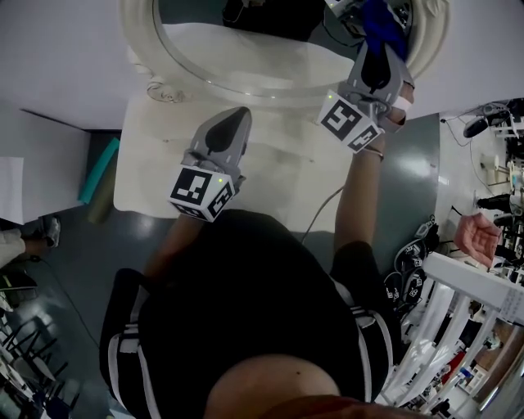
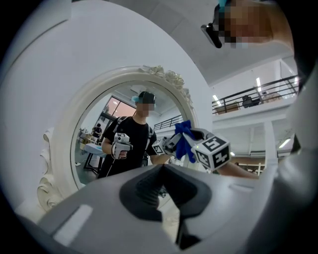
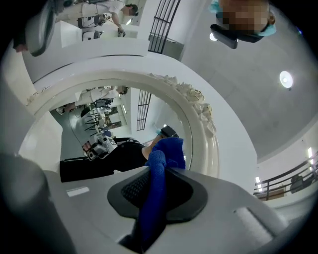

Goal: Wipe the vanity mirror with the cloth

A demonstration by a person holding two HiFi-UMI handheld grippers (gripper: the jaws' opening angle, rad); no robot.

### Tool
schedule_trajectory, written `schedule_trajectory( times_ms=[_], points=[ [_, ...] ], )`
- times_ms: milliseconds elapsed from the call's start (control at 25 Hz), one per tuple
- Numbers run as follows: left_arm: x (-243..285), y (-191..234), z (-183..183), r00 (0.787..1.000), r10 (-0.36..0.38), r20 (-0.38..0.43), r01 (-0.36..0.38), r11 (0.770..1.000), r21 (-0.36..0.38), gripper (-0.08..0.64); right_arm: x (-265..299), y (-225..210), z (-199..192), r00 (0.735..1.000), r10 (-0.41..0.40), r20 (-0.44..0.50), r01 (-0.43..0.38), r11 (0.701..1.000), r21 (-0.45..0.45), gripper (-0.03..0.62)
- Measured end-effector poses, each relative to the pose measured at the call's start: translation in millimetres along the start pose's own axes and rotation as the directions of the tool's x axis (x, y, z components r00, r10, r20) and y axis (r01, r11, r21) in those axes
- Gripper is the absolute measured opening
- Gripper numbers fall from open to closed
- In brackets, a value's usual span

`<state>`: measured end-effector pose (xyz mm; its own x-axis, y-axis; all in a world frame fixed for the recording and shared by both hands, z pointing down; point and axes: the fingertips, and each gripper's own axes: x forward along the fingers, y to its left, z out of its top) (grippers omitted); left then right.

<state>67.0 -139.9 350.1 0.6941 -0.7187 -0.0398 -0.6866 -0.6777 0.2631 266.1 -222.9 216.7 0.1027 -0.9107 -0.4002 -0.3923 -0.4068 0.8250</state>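
The vanity mirror (image 1: 246,61), oval in an ornate white frame, stands at the far edge of the white table (image 1: 155,172). My right gripper (image 1: 378,51) is shut on the blue cloth (image 1: 383,24) and holds it up at the mirror's right side. In the right gripper view the cloth (image 3: 160,168) sticks out between the jaws, its bunched tip at the glass close to the frame (image 3: 201,129). My left gripper (image 1: 235,119) hovers over the table in front of the mirror, shut and holding nothing. Its view shows the mirror (image 2: 67,124) and the right gripper (image 2: 185,141) with the cloth.
A thin cable (image 1: 321,214) runs over the table's near right part. A teal object (image 1: 100,168) lies on the floor at the left. A white rack (image 1: 446,327) stands at the lower right, with another person's hand (image 1: 477,236) above it.
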Motion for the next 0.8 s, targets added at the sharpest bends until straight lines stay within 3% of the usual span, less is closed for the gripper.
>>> schedule_trajectory(
  times_ms=[520,800],
  points=[
    [-8.5,-0.9,-0.2,1.000,0.005,-0.013,-0.005,1.000,-0.030,0.011,-32.7,64.0,-47.8,0.996,0.083,-0.025,-0.081,0.994,0.067,0.063],
    [-17.4,4.9,-18.6,0.999,0.017,-0.027,-0.018,0.999,-0.031,0.011,-54.3,111.2,-65.4,0.991,0.135,-0.011,-0.134,0.988,0.076,0.063]
  ],
)
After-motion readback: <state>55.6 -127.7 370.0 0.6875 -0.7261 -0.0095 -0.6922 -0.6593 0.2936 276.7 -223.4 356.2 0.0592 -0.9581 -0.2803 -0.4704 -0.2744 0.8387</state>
